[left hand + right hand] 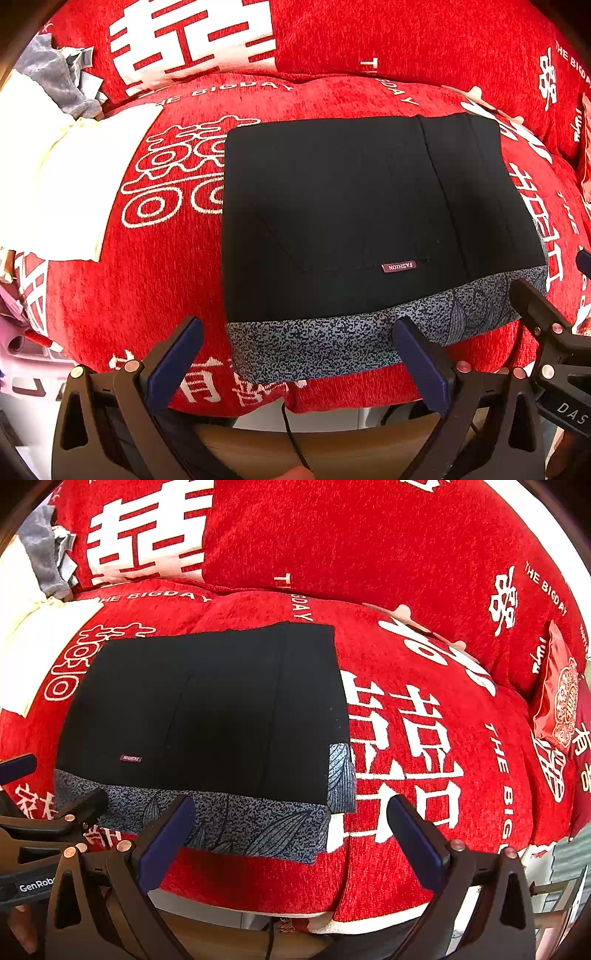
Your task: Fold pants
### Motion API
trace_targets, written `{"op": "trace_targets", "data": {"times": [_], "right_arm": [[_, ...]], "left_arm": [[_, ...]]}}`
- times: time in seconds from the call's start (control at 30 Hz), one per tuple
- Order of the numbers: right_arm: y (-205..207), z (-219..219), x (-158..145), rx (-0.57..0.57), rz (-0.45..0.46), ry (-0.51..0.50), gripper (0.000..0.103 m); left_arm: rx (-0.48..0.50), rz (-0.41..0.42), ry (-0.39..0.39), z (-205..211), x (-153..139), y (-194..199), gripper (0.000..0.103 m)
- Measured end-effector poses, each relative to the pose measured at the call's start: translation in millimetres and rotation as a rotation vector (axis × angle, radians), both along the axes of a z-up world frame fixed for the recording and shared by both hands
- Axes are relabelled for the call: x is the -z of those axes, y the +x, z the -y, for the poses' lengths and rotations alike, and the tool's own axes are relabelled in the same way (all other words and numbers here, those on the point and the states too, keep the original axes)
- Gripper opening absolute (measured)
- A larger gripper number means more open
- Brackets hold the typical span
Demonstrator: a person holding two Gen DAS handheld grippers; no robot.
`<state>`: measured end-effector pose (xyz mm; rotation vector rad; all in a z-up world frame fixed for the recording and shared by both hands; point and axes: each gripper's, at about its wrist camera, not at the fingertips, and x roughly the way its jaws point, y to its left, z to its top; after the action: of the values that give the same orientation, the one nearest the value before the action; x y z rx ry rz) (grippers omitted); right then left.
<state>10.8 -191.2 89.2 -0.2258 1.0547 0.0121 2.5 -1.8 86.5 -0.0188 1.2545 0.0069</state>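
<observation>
- Left wrist view: pants lie folded in a compact black block on the red sofa, patterned band toward the front edge, within easy reach; left gripper hangs just short of that band, jaws wide and holding nothing.
- Right wrist view: right gripper sits over the block's right corner, jaws wide and bare; the fold looks finished.

The black pants are laid flat, folded into a neat rectangle, with a grey speckled lining strip showing along the near edge and a tiny "FASHION" tag.
</observation>
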Motion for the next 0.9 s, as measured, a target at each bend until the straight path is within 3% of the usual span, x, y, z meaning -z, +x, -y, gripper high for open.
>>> {"op": "trace_targets", "data": {"times": [0.9], "right_arm": [[-2.4,1.8,0.4,-0.003,-0.004,0.002,0.103]], "left_arm": [[0.002,-0.006,-0.006,-0.2,0.7,-0.7,0.102]]}}
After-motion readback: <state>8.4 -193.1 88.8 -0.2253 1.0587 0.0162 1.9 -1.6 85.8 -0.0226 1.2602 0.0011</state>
